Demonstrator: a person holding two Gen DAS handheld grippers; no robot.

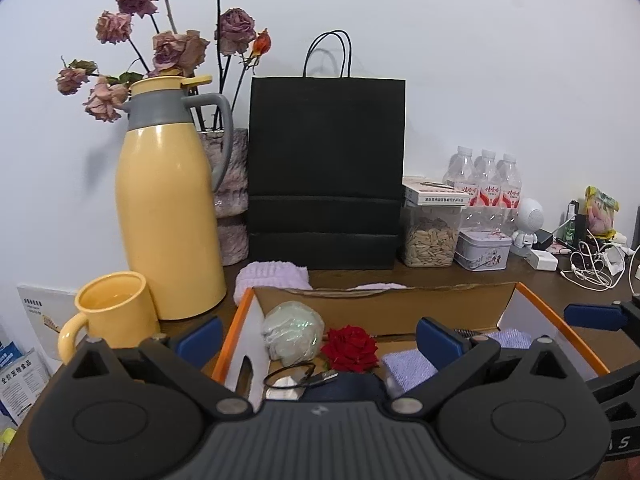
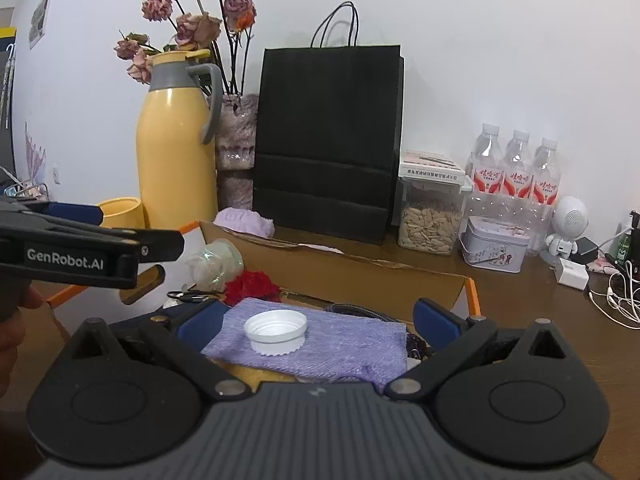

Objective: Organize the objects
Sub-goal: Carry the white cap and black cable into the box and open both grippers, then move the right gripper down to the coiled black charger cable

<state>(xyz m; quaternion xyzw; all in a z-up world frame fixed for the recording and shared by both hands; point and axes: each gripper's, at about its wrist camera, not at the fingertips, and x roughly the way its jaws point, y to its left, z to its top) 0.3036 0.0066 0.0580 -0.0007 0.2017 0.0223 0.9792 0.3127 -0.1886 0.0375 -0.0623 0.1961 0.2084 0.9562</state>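
The left gripper [image 1: 320,338] hung over the open cardboard box with orange-edged flaps [image 1: 552,312], jaws spread wide and gripping nothing. Between its blue-padded fingers [image 1: 440,338], just ahead, sat a red fabric rose [image 1: 350,348]; to the left of that, a crumpled clear plastic bundle [image 1: 292,330]. Closer in lay a thin black loop of cord [image 1: 290,372]. By its right finger, a folded lilac towel [image 1: 408,368].

The right gripper [image 2: 318,322] was also released, both blue pads apart over the same box. Dead centre between them, a white ribbed plastic bottle cap [image 2: 276,332] rested open side up on the lilac towel [image 2: 340,348], touching neither finger. Off to its left the other gripper's black arm, marked GenRobot.AI [image 2: 80,256], reached in.

Beyond both claws, on the brown wooden table [image 2: 520,312]: a tall yellow thermos jug with grey collar [image 1: 168,216], a yellow mug [image 1: 114,316], a black paper carrier bag [image 1: 326,172], and a clear jar of seeds [image 1: 430,240].
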